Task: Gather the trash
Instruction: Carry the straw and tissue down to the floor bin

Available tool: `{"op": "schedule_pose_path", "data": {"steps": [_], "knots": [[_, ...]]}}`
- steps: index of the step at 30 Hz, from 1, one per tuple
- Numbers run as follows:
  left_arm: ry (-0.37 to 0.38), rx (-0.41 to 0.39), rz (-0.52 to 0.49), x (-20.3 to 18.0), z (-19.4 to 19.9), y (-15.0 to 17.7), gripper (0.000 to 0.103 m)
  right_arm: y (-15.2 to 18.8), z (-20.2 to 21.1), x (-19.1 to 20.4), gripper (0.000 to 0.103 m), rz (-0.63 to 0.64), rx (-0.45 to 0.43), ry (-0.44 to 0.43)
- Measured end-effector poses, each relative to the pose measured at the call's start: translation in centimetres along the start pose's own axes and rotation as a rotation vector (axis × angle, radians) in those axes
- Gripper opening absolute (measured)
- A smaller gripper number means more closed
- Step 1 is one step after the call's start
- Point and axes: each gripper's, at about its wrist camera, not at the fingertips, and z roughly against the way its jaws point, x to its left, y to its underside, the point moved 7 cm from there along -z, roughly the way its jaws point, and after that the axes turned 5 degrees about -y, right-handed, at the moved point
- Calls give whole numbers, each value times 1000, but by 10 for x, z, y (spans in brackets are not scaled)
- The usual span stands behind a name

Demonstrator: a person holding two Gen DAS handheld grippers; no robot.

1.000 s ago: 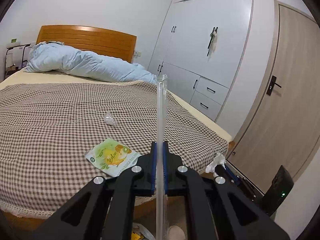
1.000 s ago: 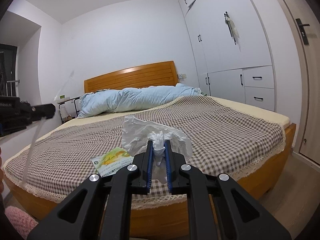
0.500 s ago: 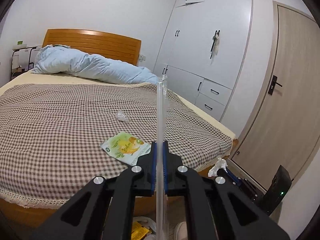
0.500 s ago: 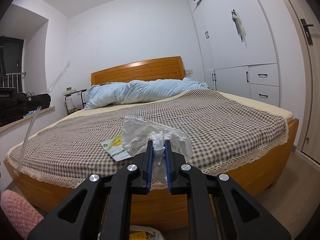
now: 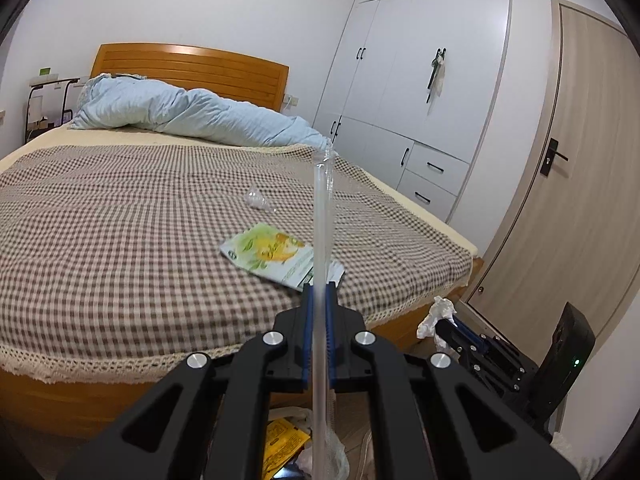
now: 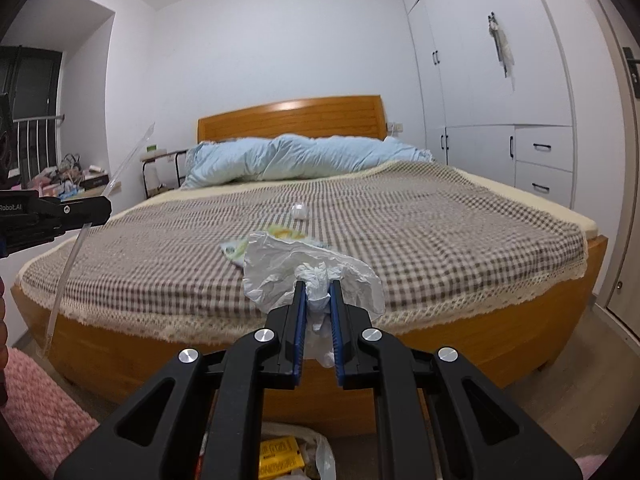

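Trash is in both grips at once, so let's run across from the left. The left gripper has its blue pads pinched tight on a long clear plastic sleeve, which stands nearly upright through the jaws, its top above the bed and its tail hanging toward the floor. Straight below that tail sits a white trash bag with a yellow packet showing inside. To drop well, I'd say bring the sleeve's lower end over the bag's mouth first, then let go, because a light strip that long could tip sideways and miss.

Moving to the middle of the bed: a green-and-yellow sachet lies flat on the checked cover near the foot edge, and a small clear crumpled wrapper rests further up. Both wait for a later trip.

Over to the right: the right gripper is clamped narrow on a crumpled white tissue, wadded between the pads with loose folds fanning out beyond the tips. The bag's opening lies below it, at the bottom edge of the right wrist view. Best call here is to lower it close over that opening before the jaws part, since loose paper drifts.
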Motion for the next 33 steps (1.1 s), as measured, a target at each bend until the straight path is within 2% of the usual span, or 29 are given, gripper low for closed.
{"op": "schedule_pose_path", "data": {"steps": [8, 14, 19, 24, 27, 33], "knots": [[-4, 4, -2, 13, -10, 33, 3, 31, -12, 19, 12, 33, 100, -32], [12, 46, 15, 31, -29, 66, 3, 56, -24, 33, 12, 33, 180, -46], [-6, 102, -10, 43, -50, 97, 3, 71, -39, 41, 12, 61, 230, -56], [-8, 131, -22, 49, -61, 113, 3, 89, -57, 46, 12, 69, 290, -75], [-32, 143, -53, 53, -64, 122, 3, 92, -64, 50, 12, 47, 302, -105], [-27, 181, -44, 59, -72, 132, 3, 97, -73, 55, 12, 9, 329, -148]]}}
